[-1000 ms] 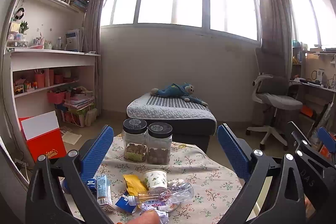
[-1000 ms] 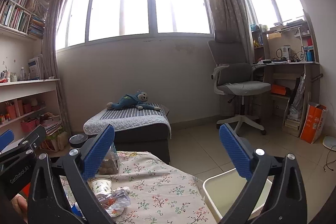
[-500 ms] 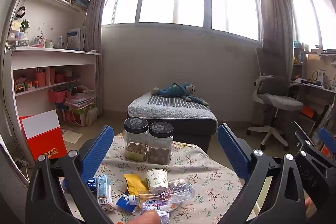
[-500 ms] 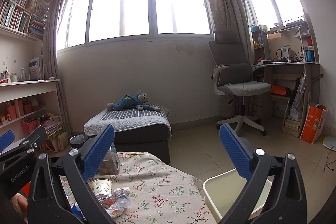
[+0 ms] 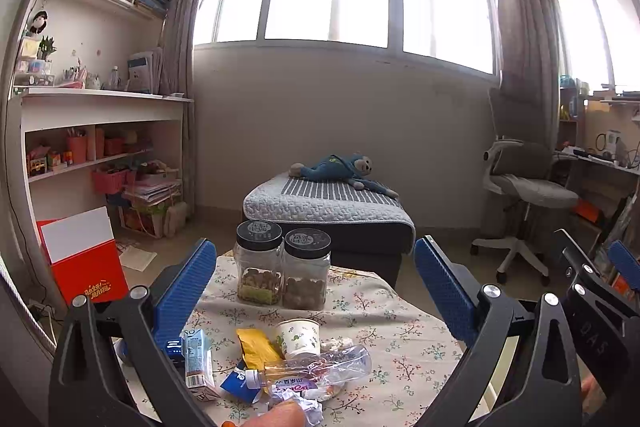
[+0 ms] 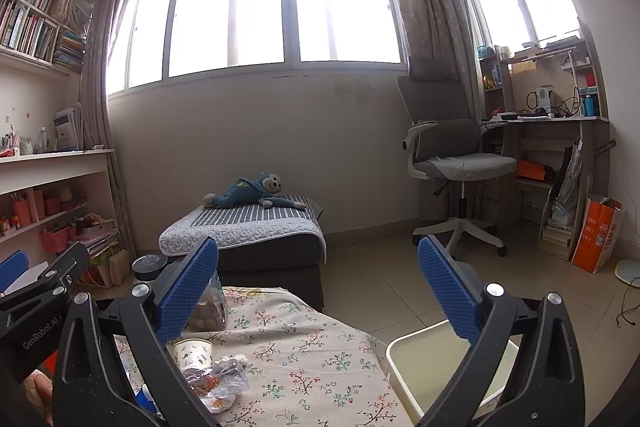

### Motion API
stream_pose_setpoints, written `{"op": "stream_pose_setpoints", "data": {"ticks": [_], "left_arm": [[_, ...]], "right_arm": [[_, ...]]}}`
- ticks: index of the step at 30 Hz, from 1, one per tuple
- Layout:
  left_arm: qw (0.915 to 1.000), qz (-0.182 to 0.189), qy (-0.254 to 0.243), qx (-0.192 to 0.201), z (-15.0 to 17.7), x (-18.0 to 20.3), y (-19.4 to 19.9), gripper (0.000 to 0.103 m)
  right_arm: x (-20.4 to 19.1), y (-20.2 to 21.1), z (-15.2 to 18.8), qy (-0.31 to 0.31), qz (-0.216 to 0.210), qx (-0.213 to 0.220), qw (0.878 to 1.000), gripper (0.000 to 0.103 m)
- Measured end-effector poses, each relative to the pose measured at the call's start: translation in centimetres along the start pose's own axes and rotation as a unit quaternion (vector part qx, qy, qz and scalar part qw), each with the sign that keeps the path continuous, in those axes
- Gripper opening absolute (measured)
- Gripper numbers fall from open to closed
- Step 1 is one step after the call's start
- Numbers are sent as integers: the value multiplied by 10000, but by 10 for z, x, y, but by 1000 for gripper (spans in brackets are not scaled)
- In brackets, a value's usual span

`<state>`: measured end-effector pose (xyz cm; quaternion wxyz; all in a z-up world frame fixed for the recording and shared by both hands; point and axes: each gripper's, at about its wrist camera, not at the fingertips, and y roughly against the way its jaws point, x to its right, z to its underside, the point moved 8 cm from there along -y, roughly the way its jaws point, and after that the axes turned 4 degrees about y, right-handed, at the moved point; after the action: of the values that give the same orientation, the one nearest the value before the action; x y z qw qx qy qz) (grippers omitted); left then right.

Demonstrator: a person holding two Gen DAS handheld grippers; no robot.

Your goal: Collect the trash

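Note:
Trash lies on the near part of the floral tablecloth [image 5: 380,311]: a crushed clear plastic bottle [image 5: 320,367], a paper cup [image 5: 299,337], a yellow wrapper [image 5: 254,345], a small drink carton [image 5: 196,361], a blue wrapper [image 5: 236,383] and crumpled paper [image 5: 310,407]. My left gripper [image 5: 314,287] is open and empty, held above and behind the trash. My right gripper [image 6: 318,285] is open and empty, over the table's right side. The bottle [image 6: 216,383] and the cup [image 6: 194,351] show at the lower left of the right wrist view. A white bin [image 6: 404,359] stands beside the table's right edge.
Two dark-lidded jars [image 5: 282,271] of nuts stand at the table's far side. Beyond are a low bed [image 5: 328,211] with a blue plush toy, an office chair [image 6: 452,163], shelves on the left and a desk on the right.
Both grippers have stayed open and almost still. The left wrist view has shifted very slightly.

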<state>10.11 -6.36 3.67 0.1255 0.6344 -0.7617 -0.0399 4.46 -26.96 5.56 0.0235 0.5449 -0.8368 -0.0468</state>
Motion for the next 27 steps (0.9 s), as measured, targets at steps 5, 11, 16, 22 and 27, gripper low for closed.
{"op": "stream_pose_setpoints", "data": {"ticks": [5, 11, 16, 22, 27], "left_arm": [[10000, -10, 6, -45, 1, -1, -2, 96], [9998, -91, 33, -162, 2, -6, -8, 96], [9980, -254, -44, -582, 13, -16, -25, 96], [9794, -752, -20, -1872, 53, -59, -66, 96], [9355, -982, 573, -3346, 105, -106, -104, 96]], "right_arm": [[-1, 0, 2, -11, 5, -18, 10000, 96], [-5, -6, 10, 128, -6, -192, 9997, 96], [-11, -17, 24, 199, -181, -591, 9979, 96], [-23, -38, 57, -91, -563, -1734, 9832, 96], [-40, -59, 99, -364, -1039, -2678, 9572, 96]]}}
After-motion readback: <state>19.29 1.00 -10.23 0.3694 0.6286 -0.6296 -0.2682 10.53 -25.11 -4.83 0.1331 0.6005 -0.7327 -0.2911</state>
